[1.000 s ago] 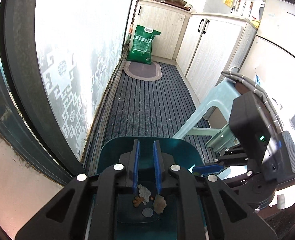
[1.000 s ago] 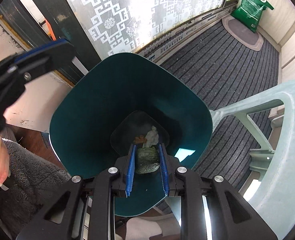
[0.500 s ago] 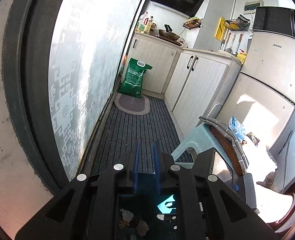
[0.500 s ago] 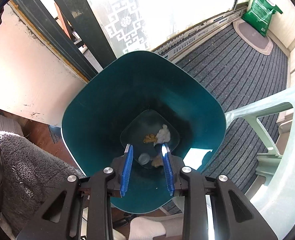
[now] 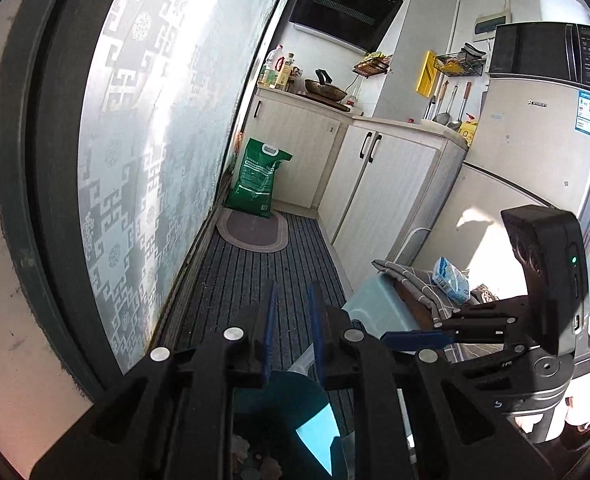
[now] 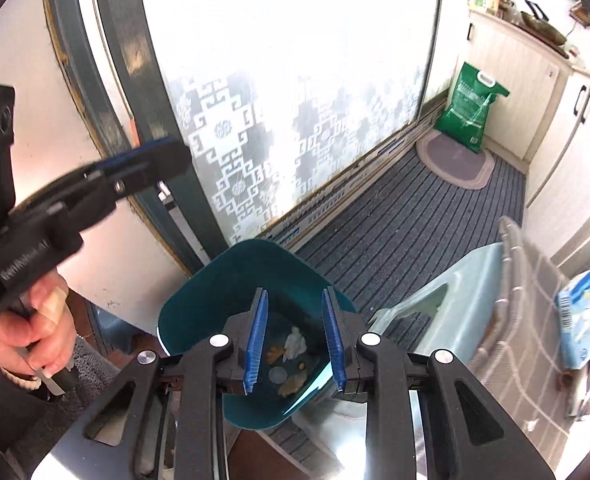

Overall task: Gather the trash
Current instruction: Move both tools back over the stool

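A dark teal trash bin (image 6: 199, 300) stands on the floor by the sliding door. Inside lie a crumpled white tissue (image 6: 295, 342), brown scraps (image 6: 273, 354) and a small round lid (image 6: 277, 376). My right gripper (image 6: 295, 340) is open and empty, raised above the bin mouth. My left gripper (image 5: 291, 320) is open and empty, tilted up above the bin (image 5: 279, 396), pointing along the floor. The left gripper also shows at the left of the right wrist view (image 6: 143, 164). The right gripper shows at the right of the left wrist view (image 5: 415, 338).
A frosted patterned sliding door (image 6: 279, 120) runs along the left. A pale plastic chair (image 6: 447, 292) with a grey checked cloth (image 6: 535, 280) and a blue packet (image 6: 579, 304) stands to the right. A green bag (image 5: 257, 178), oval mat (image 5: 253, 230), cabinets (image 5: 379, 184) and fridge (image 5: 535, 152) lie beyond.
My right gripper let a dark crumpled piece drop into the bin, opened wider and rose away. My left gripper lifted and tilted up from the bin.
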### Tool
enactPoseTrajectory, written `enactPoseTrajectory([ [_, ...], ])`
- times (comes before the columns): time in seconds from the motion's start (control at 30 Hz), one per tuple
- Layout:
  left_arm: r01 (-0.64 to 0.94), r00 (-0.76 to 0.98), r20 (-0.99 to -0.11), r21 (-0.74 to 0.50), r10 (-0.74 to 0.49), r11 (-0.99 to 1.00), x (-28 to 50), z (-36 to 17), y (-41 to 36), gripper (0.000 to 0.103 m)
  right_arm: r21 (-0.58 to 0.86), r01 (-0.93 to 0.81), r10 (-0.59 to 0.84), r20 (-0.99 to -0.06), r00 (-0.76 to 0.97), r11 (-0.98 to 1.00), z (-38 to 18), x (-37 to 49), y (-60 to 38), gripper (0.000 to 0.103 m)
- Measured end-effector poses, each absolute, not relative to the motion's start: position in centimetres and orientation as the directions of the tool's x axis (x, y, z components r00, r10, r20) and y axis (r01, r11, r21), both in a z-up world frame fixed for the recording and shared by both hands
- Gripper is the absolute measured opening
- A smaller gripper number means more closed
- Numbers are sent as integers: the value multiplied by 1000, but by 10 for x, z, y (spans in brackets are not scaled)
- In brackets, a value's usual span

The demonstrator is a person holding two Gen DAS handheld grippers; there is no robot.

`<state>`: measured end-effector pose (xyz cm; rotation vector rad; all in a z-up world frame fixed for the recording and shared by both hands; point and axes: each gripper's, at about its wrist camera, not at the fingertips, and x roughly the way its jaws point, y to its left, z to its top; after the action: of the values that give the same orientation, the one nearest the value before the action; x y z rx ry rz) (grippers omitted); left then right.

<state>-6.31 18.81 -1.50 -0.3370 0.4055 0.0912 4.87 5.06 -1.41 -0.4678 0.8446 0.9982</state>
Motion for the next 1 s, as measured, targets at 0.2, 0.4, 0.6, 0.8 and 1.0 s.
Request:
enactPoseTrajectory([
  [0.2, -111, 909, -416, -280, -17, 954, -46, -15, 164, 20, -12, -839, 550, -749, 368, 545, 12, 67, 12, 25],
  [0.4, -67, 901, -431, -260, -54, 963, -28, -16, 133, 23, -38, -799, 520, -741, 426, 601, 14, 84, -27, 25],
  [0.6, -19, 888, -449, -246, -97, 969, -8, -18, 100, 29, -74, -723, 474, -709, 523, 687, 19, 103, -77, 33],
  [0.8, 27, 870, -474, -229, -136, 973, 15, -22, 65, 34, -104, -636, 406, -689, 601, 765, 14, 123, -126, 59],
  [1.0, 62, 850, -496, -237, -176, 969, 36, -28, 37, 42, -137, -578, 338, -694, 635, 804, 4, 138, -165, 82],
])
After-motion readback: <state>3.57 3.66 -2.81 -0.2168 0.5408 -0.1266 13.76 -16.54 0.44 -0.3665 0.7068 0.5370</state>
